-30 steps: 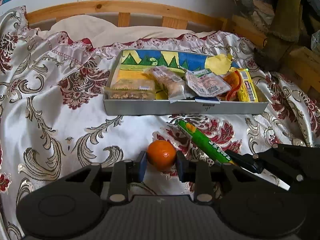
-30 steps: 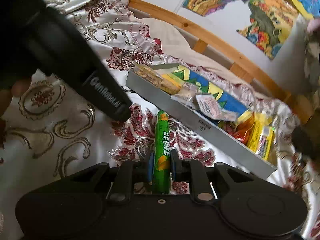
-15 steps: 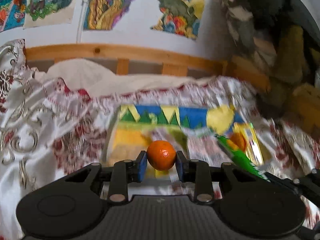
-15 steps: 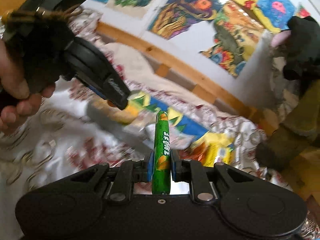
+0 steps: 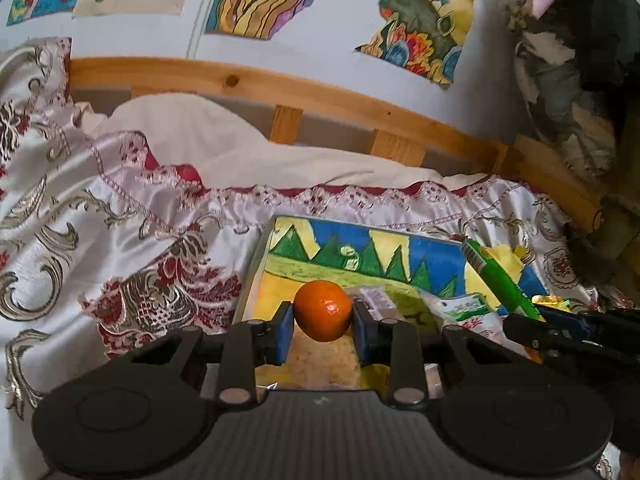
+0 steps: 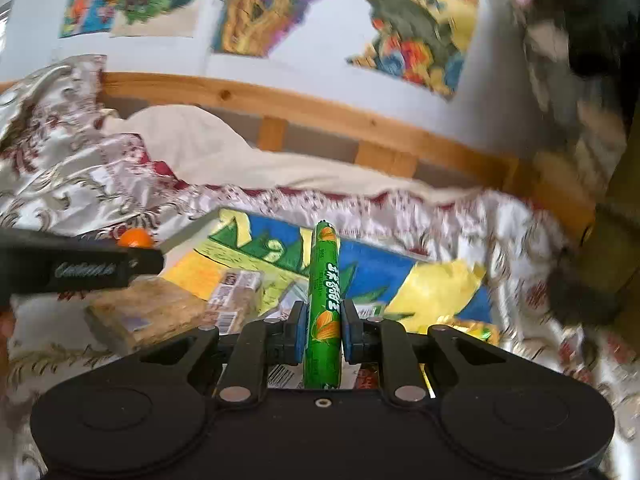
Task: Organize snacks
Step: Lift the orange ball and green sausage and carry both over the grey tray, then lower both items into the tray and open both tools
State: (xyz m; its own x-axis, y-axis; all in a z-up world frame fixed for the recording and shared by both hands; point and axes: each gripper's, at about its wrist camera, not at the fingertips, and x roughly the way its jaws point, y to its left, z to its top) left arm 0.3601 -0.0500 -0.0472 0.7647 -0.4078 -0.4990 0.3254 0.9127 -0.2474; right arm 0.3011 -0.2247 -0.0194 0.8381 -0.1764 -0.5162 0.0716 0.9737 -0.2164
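Both grippers have been carried up off the patterned satin bedspread [image 5: 120, 240] and brought over the shallow grey tray with the painted landscape lining [image 5: 256, 264]. Left gripper [image 5: 323, 326] is clamped on the small round orange tangerine [image 5: 323, 310], held above the tray's left part. Right gripper [image 6: 323, 330] is clamped on the long green plastic-wrapped snack stick [image 6: 325, 300], held over the tray's middle.

Progress, as judged: several wrapped snacks [image 6: 236, 292] are already lodged in the tray; these two items are lifted but not yet set down. Whether more remains outside cannot be told.

Obstacles: tray floor below is crowded with packets, including a clear-wrapped brown bar [image 6: 144, 312] and a yellow wrapper [image 6: 436, 288]. Grippers are close together; a clash is possible. Wooden bed rail [image 5: 320, 92] sits well behind.
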